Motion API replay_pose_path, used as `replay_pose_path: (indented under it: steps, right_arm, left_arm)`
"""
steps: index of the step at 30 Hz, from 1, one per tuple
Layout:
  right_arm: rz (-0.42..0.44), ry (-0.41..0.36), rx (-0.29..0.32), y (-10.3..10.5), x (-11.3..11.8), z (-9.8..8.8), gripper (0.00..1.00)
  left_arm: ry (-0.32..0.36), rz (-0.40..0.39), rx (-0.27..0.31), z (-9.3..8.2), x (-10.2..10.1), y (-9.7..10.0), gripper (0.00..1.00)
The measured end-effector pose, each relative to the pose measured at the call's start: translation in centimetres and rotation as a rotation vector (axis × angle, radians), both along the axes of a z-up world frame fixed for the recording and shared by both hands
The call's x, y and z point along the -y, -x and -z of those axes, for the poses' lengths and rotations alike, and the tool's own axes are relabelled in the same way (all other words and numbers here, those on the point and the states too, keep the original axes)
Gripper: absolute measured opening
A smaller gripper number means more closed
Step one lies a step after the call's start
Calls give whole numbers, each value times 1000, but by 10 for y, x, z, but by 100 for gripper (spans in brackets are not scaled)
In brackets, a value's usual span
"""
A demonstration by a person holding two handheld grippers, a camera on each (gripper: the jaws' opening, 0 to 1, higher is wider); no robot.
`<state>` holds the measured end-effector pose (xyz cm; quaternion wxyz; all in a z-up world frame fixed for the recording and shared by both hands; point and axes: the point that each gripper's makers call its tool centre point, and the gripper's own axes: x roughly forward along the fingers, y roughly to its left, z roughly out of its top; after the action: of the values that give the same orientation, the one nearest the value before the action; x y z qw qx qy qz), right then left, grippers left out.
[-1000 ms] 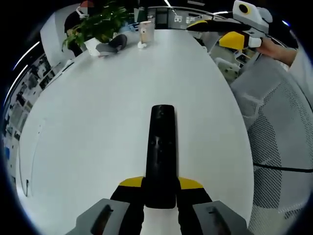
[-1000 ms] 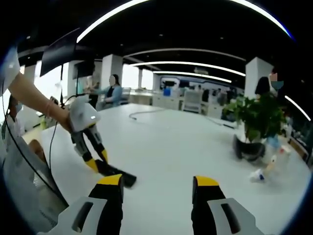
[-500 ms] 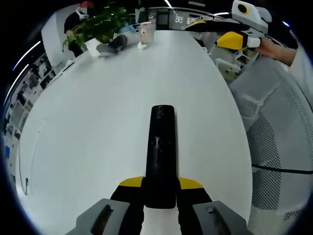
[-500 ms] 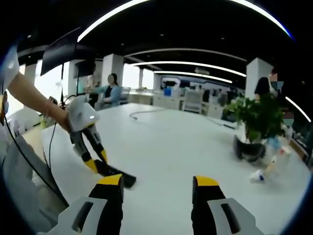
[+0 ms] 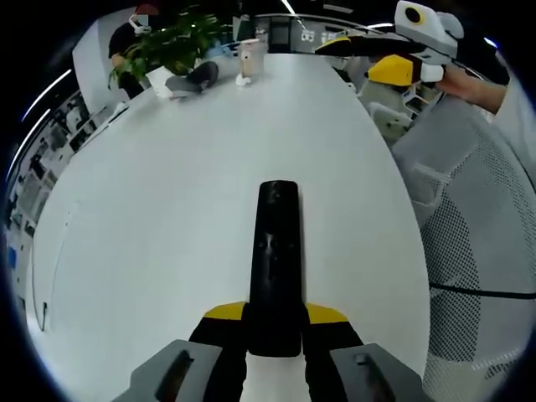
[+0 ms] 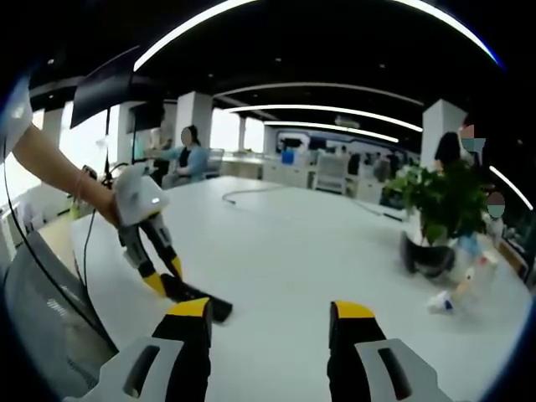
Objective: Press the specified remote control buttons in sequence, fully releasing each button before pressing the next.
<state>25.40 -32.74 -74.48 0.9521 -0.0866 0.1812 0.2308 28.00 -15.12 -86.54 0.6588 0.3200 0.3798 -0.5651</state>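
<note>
Left gripper (image 5: 274,322): my jaws clamp the remote control's (image 5: 275,251) near end, on the table (image 5: 151,209).
Right gripper (image 6: 272,322): my jaws gape wide, empty, raised above that table.

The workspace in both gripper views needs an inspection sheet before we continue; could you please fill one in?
Surface: white table, mostly bare.
Job's things: black remote control lying flat, its near end between the left gripper's jaws.
Clutter: potted plant, a dark object at its base, small pale items nearby.
Grippers: left gripper shut on the remote; right gripper open, raised off the table and holding nothing.
Cables: one lying on the far tabletop.
Surroundings: open office, mesh chair, a seated person in the background.
</note>
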Motion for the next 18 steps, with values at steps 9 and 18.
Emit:
replay_pose_path:
  steps: [9, 18]
  right_arm:
    - [-1, 4, 2, 0, -1, 0, 54]
    - [-6, 3, 1, 1, -1, 0, 52]
  left_arm:
    - [10, -5, 0, 0, 0, 3, 24]
    - [3, 3, 2, 0, 1, 6, 24]
